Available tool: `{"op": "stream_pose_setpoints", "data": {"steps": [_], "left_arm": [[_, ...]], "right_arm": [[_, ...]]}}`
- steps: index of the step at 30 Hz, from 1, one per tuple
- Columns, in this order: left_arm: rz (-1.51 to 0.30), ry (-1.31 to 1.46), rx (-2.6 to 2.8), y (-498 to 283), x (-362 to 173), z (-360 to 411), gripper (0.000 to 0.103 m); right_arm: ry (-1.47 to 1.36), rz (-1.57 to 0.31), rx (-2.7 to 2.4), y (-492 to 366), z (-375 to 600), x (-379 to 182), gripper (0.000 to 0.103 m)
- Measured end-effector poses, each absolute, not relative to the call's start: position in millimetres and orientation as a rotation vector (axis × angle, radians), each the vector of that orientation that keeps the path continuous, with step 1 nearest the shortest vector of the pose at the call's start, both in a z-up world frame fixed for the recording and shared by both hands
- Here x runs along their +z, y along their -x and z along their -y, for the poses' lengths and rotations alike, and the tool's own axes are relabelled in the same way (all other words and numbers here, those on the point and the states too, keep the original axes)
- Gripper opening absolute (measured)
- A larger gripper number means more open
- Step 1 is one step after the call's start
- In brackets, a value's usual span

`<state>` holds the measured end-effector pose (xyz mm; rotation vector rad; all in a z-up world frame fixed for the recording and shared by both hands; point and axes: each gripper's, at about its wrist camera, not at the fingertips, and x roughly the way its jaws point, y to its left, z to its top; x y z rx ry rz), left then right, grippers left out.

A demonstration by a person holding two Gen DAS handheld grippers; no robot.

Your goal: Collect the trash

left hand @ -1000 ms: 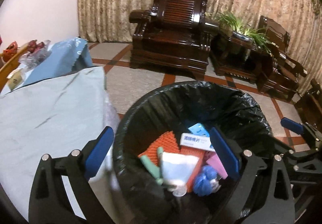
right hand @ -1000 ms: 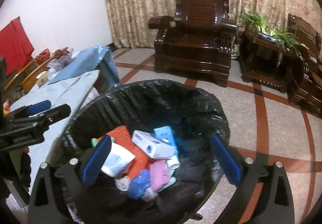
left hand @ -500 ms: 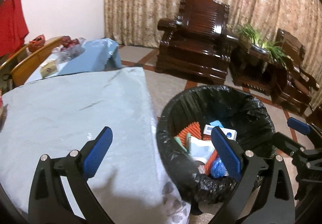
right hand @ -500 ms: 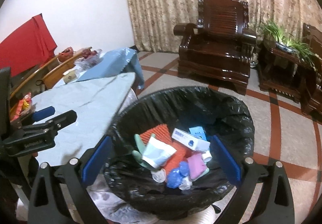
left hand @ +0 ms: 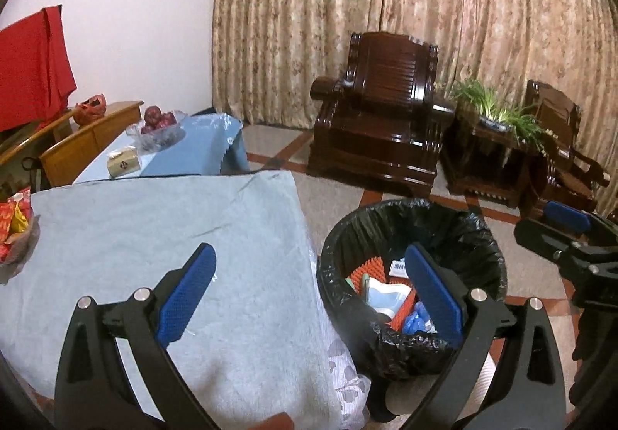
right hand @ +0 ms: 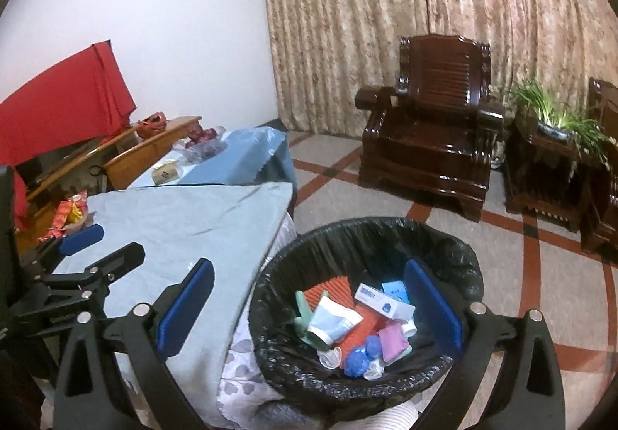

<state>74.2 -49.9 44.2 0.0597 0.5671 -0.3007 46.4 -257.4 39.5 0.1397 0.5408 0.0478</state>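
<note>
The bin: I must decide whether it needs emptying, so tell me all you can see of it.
The bin is round, lined with a glossy black plastic bag folded over its rim, and stands upright on the tiled floor beside the cloth-covered table. It looks partly full: an orange ridged piece, a white box, a white pouch, pink and blue scraps. Both the left gripper and the right gripper are open and empty above it.

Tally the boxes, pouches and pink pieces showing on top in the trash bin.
Boxes: 2, a white box and a blue box
Pouches: 1, the pale pouch
Pink pieces: 1, the pink piece
Total: 4
</note>
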Motion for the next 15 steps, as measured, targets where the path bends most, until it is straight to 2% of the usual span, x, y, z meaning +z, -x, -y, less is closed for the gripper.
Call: {"op": "stream_pose_setpoints", "data": {"steps": [15], "left_arm": [[-0.492,-0.037,-0.301,-41,61,36,0.096]], "right_arm": [[-0.088,-0.498,0.076,-28,233,52,0.097]]}}
